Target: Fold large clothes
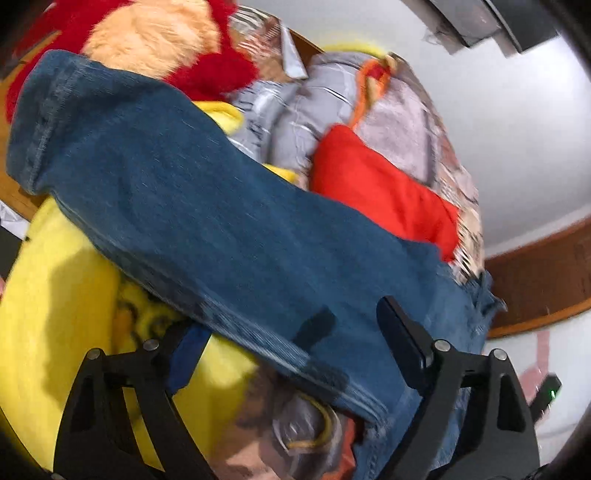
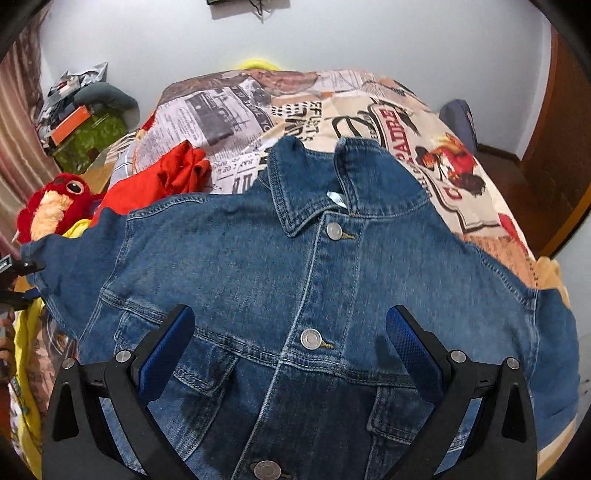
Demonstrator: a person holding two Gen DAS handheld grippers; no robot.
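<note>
Below, newsprint-patterned bedspread [image 2: 236, 110] under denim jacket [image 2: 258, 266]; white wall [image 2: 332, 33] behind.

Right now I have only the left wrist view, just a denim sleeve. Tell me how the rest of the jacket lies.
Observer: The denim jacket lies front up on the printed bedspread, buttoned shut.
Operator: Give me the collar.
Observer: The collar points to the far side, away from the right gripper.
Operator: Report that gripper.
Observer: It is open over the chest, either side of the middle button, gripping nothing.
</note>
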